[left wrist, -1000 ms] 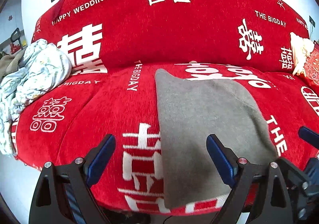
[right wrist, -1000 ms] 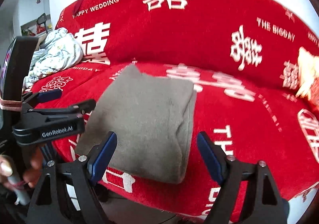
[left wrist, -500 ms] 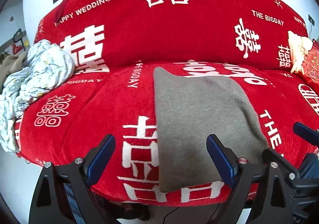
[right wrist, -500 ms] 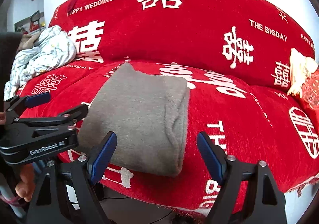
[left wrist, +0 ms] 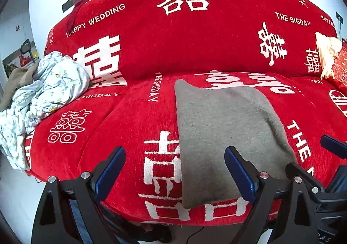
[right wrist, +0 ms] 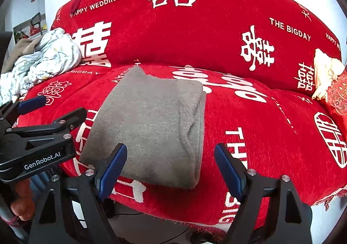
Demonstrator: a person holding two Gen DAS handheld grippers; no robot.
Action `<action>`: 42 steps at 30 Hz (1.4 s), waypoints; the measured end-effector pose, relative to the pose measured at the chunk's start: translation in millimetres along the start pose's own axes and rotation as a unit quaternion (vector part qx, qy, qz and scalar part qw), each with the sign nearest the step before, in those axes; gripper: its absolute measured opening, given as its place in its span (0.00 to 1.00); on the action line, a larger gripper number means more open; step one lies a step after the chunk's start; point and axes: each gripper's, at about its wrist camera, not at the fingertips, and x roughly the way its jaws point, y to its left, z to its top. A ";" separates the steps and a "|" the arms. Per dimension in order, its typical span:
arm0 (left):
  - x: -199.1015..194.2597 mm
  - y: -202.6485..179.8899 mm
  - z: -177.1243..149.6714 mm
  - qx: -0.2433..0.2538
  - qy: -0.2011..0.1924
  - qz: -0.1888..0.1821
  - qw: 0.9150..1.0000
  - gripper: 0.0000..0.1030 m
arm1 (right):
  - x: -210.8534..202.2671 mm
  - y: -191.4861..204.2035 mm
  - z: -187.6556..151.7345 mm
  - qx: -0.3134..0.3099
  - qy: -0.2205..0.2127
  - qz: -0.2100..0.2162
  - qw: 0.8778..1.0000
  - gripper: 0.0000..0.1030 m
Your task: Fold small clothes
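the left gripper (left wrist: 174, 171) and the right gripper (right wrist: 170, 169) hovered with fingers spread wide and released, grasping nothing. just beyond them a folded grey garment (right wrist: 151, 122) lay flat on the red sofa seat (right wrist: 260, 126). farther left, a crumpled pale floral cloth (left wrist: 43, 92) sat heaped.

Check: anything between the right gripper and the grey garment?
Nothing visible. The right gripper hangs open just short of the grey garment's near edge on the red sofa, jaws empty. The left gripper sits off to its left, clear.
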 end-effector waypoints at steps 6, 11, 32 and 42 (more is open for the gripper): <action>-2.7 -1.0 0.0 0.003 -0.003 -0.001 1.000 0.90 | -1.1 1.9 -0.1 -0.004 -0.001 -0.002 1.000 0.82; -4.4 -2.8 0.2 0.005 -0.004 -0.002 1.000 0.90 | -2.0 4.0 1.4 -0.006 -0.002 -0.002 1.000 0.82; -1.8 2.2 -1.4 -0.007 -0.005 0.004 1.000 0.90 | -2.0 3.5 1.6 -0.007 -0.002 -0.001 1.000 0.82; -5.0 -0.6 -0.4 -0.002 -0.010 0.006 1.000 0.90 | -2.2 4.7 2.2 -0.006 -0.003 -0.002 1.000 0.82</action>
